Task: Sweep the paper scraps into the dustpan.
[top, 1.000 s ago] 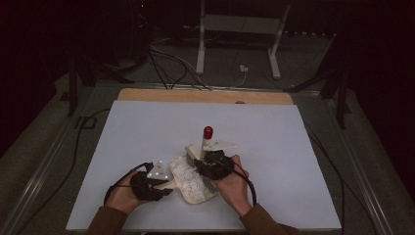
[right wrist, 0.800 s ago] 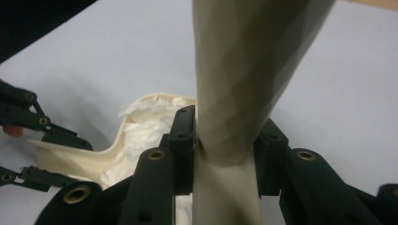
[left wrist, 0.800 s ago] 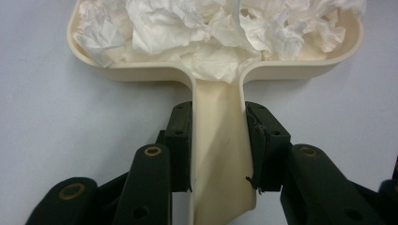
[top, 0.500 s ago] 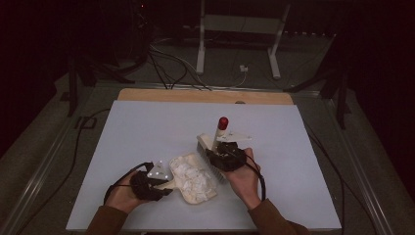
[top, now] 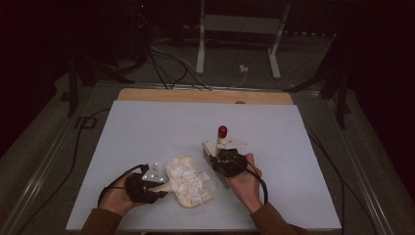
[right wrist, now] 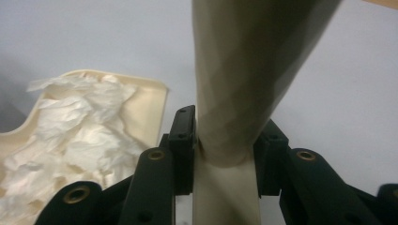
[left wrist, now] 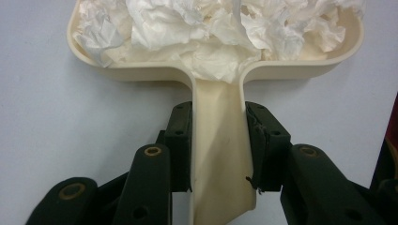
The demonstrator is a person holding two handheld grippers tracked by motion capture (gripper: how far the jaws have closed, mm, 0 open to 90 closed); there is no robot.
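Note:
A cream dustpan point(top: 192, 185) lies on the white tabletop point(top: 147, 127), heaped with crumpled white paper point(top: 185, 177). My left gripper point(top: 157, 185) is shut on its flat handle point(left wrist: 219, 154), with the pan point(left wrist: 141, 72) and paper point(left wrist: 211, 28) straight ahead. To the right of the pan, my right gripper point(top: 221, 152) is shut on a cream-handled tool point(right wrist: 253, 56) that widens beyond the jaws. A red knob point(top: 222, 130) stands just past that gripper. The right gripper view has the pan point(right wrist: 152, 105) and its paper point(right wrist: 80, 136) at lower left.
A wooden strip point(top: 205, 95) borders the far edge of the tabletop. Beyond it, cables point(top: 166, 68) and the white legs of a stand point(top: 237, 29) are on the dark floor. Bare tabletop stretches behind and to both sides of the hands.
My right hand has carried the cream tool to the right and a little farther from me, away from the dustpan. The left hand and the pan have stayed put.

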